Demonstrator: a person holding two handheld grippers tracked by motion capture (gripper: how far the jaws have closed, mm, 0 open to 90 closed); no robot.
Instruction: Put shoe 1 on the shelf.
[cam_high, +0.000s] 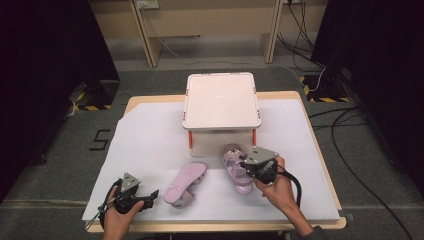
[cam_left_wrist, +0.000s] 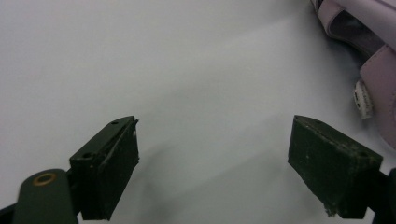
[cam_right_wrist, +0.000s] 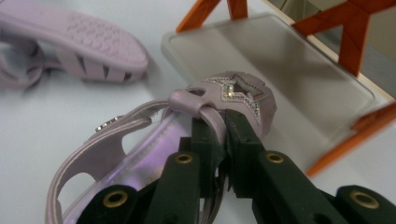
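Two lilac sandals lie on the white table sheet (cam_high: 150, 135). One sandal (cam_high: 236, 167) (cam_right_wrist: 140, 154) has a glittery star on its toe strap, and my right gripper (cam_high: 250, 167) (cam_right_wrist: 223, 122) is shut on a strap just behind that star. It is in front of the small rack. The other sandal (cam_high: 185, 184) (cam_right_wrist: 88, 39) lies tipped over with its ridged sole showing, left of the first. My left gripper (cam_high: 150, 196) (cam_left_wrist: 212, 135) rests open near the table's front edge, just left of that tipped sandal (cam_left_wrist: 369, 60), with nothing between its fingers.
A white two-level rack (cam_high: 221, 100) with orange posts stands at the middle back of the table; its lower shelf (cam_right_wrist: 280, 79) lies just beyond the held sandal. Dark curtains, cables and wooden furniture legs surround the table.
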